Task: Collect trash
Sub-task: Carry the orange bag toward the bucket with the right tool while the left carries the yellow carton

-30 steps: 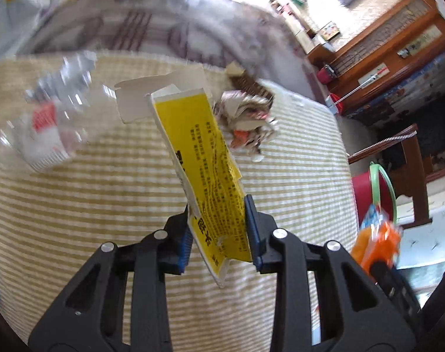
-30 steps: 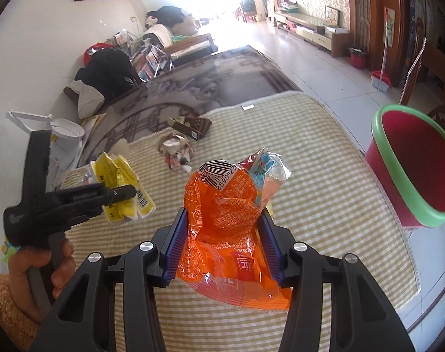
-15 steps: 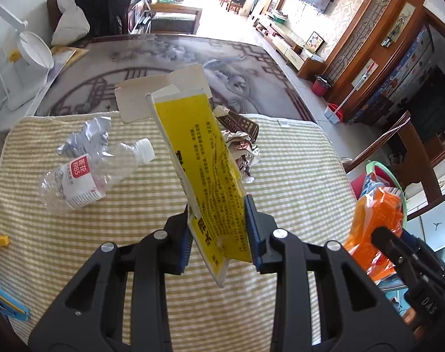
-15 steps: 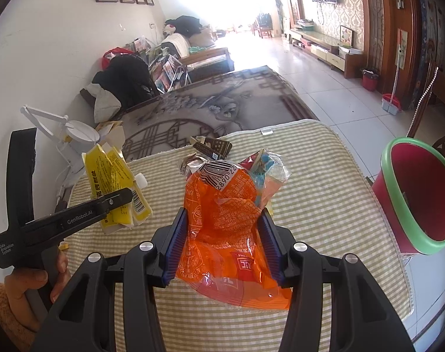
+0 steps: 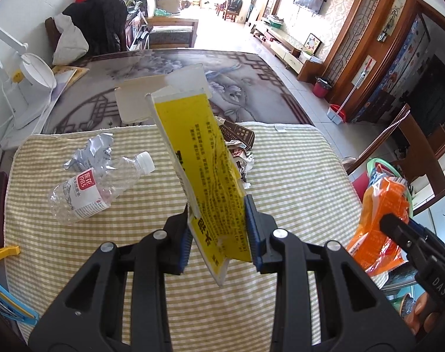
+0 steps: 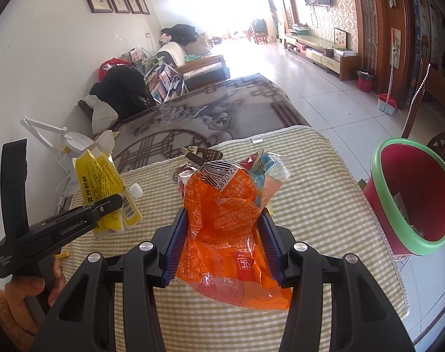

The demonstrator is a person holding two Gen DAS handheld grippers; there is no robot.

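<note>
My left gripper [image 5: 219, 234] is shut on a flattened yellow carton [image 5: 210, 170], held up above the checked tablecloth [image 5: 134, 264]. It also shows in the right wrist view [image 6: 105, 193]. My right gripper [image 6: 222, 243] is shut on an orange snack bag [image 6: 225, 228], also seen in the left wrist view [image 5: 381, 220]. A red bin with a green rim [image 6: 413, 199] stands off the table's right edge. On the cloth lie a crushed clear bottle [image 5: 96, 187], a silver wrapper [image 5: 90, 155], crumpled paper [image 5: 240, 158] and a brown packet [image 5: 240, 132].
A white desk lamp [image 5: 31, 73] stands at the table's left edge. Blue and yellow clips [image 5: 5, 264] lie at the near left. A dark patterned tabletop [image 5: 193, 67] extends beyond the cloth. A wooden chair [image 5: 422, 152] stands to the right, behind the bin.
Both grippers have risen and tilted up with their loads still held; the left view now shows more of the room and the table farther below.
</note>
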